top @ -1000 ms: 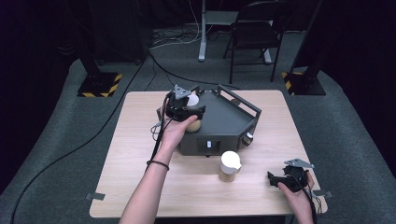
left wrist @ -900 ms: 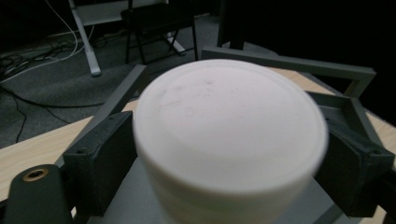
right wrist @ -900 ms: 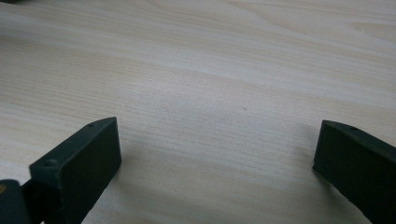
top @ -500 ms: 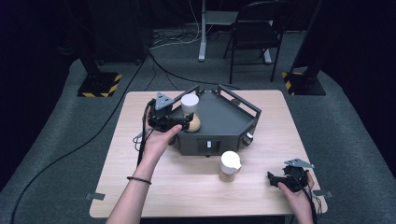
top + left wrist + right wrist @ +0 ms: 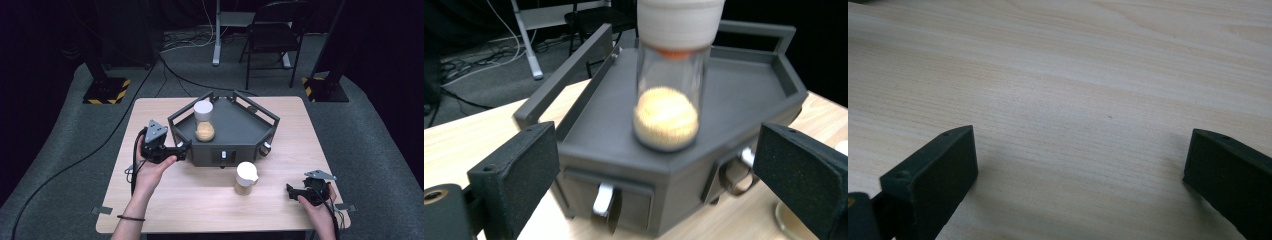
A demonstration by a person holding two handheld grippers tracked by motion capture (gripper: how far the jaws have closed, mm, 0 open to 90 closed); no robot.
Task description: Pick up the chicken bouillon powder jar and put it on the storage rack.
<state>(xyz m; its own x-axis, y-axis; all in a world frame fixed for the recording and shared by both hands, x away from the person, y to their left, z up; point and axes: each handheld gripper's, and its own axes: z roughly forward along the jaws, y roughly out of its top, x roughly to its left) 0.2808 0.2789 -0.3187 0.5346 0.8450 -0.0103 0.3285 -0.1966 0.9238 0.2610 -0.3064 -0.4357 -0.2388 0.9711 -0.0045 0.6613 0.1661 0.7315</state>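
A dark grey six-sided stand [image 5: 235, 125] with rails and front drawers sits mid-table. On its left part a clear jar [image 5: 204, 120] with a white lid and tan grains stands upright; it is close ahead as jar [image 5: 669, 100] on the stand [image 5: 744, 100]. My left gripper [image 5: 184, 149] is at the stand's left front corner, off the jar. Its jaws have just been opening and stand wide apart in the left gripper view [image 5: 659, 155], with nothing between them. A second white-lidded jar [image 5: 245, 177] stands on the table in front of the stand. My right gripper [image 5: 292, 190] rests open near the front right corner, with bare wood under it [image 5: 1078, 160].
The wooden table [image 5: 200, 200] has free room at its left and front. Each gripper trails a cable toward the table's front edge. Behind the table are a black chair [image 5: 270, 40], floor cables and two posts with hazard-striped bases [image 5: 107, 90].
My left gripper let go of the jar on the stand, opened, and drew back left and down to the stand's front corner. The jar stays put. The right gripper has not moved.
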